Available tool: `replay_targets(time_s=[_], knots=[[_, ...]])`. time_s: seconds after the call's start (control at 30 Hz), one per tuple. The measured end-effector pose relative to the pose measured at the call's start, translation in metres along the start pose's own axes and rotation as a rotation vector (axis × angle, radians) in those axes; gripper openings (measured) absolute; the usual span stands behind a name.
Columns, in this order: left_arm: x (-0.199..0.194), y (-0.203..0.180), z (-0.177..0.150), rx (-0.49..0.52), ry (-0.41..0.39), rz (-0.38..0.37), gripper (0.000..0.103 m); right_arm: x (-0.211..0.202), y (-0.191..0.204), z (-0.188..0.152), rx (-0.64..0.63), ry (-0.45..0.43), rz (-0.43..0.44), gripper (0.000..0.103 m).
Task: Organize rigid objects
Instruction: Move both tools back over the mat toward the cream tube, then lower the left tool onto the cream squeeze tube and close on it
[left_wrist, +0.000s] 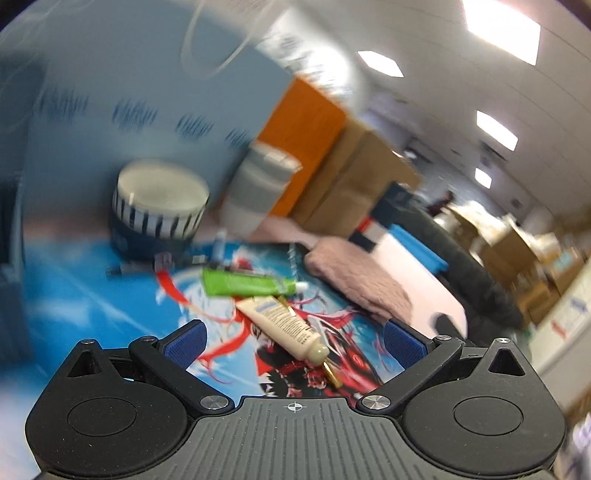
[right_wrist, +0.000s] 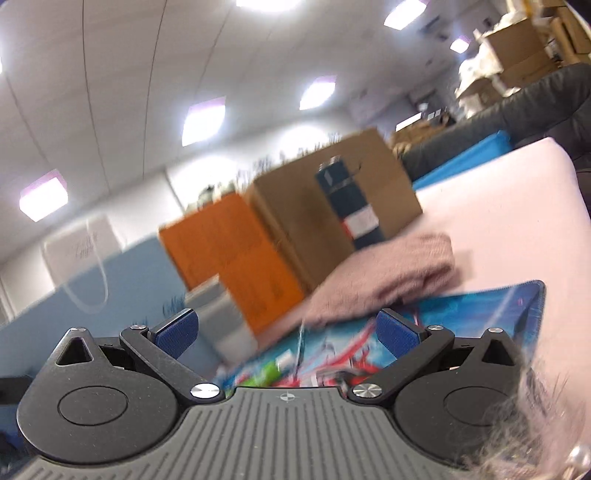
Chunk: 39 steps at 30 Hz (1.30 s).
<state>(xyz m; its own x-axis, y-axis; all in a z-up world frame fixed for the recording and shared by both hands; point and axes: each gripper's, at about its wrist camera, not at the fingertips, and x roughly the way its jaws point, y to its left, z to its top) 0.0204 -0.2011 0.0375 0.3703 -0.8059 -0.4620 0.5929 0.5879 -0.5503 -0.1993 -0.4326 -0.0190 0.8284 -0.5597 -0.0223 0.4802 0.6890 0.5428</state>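
In the left wrist view a green tube (left_wrist: 247, 285) and a beige tube (left_wrist: 284, 326) lie crossed on a blue and red printed mat (left_wrist: 92, 295). A thin gold stick (left_wrist: 330, 373) lies under the beige tube's cap. My left gripper (left_wrist: 293, 341) is open and empty, its jaws on either side of the beige tube, just above the mat. My right gripper (right_wrist: 286, 332) is open and empty, tilted up over the mat's (right_wrist: 498, 306) edge; a bit of the green tube (right_wrist: 267, 371) shows below it.
A striped round tin (left_wrist: 159, 206) and a grey-white tumbler (left_wrist: 258, 192) stand behind the tubes. A pink folded cloth (left_wrist: 354, 273) lies at the mat's right. An orange box (right_wrist: 229, 258), a cardboard box (right_wrist: 314, 210) and a dark bottle (right_wrist: 351, 203) stand behind.
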Motion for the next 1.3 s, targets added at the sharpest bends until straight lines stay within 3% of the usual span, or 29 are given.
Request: replay_targets(time_s=[0.1,0.27,0.43,0.6,0.7,0.8,1.03,1.2,1.3], knots=[[0.039,-0.005,-0.002,-0.041,0.035,0.059,0.103,0.000,-0.009,-0.007,0.061,-0.077,-0.017,0.103],[0.100,-0.024,-0.010,0.046,0.044,0.228,0.102,0.000,-0.025,-0.004,0.149,-0.092,-0.063,0.103],[0.142,-0.042,-0.018,0.155,0.087,0.282,0.101,0.000,-0.034,-0.004,0.203,-0.072,-0.082,0.103],[0.155,-0.053,-0.031,0.325,0.115,0.325,0.098,0.004,-0.033,-0.007,0.195,-0.034,-0.073,0.103],[0.156,-0.060,-0.037,0.442,0.142,0.332,0.093,0.005,-0.033,-0.007,0.202,-0.024,-0.070,0.103],[0.153,-0.059,-0.039,0.492,0.188,0.322,0.088,0.004,-0.033,-0.007,0.204,-0.025,-0.074,0.103],[0.131,-0.042,-0.040,0.520,0.214,0.316,0.088,0.007,-0.032,-0.008,0.193,-0.007,-0.077,0.103],[0.137,-0.040,-0.029,0.477,0.215,0.218,0.088,0.009,-0.028,-0.009,0.180,0.003,-0.089,0.103],[0.152,-0.045,-0.027,0.483,0.234,0.211,0.088,0.011,-0.028,-0.010,0.172,0.012,-0.096,0.103]])
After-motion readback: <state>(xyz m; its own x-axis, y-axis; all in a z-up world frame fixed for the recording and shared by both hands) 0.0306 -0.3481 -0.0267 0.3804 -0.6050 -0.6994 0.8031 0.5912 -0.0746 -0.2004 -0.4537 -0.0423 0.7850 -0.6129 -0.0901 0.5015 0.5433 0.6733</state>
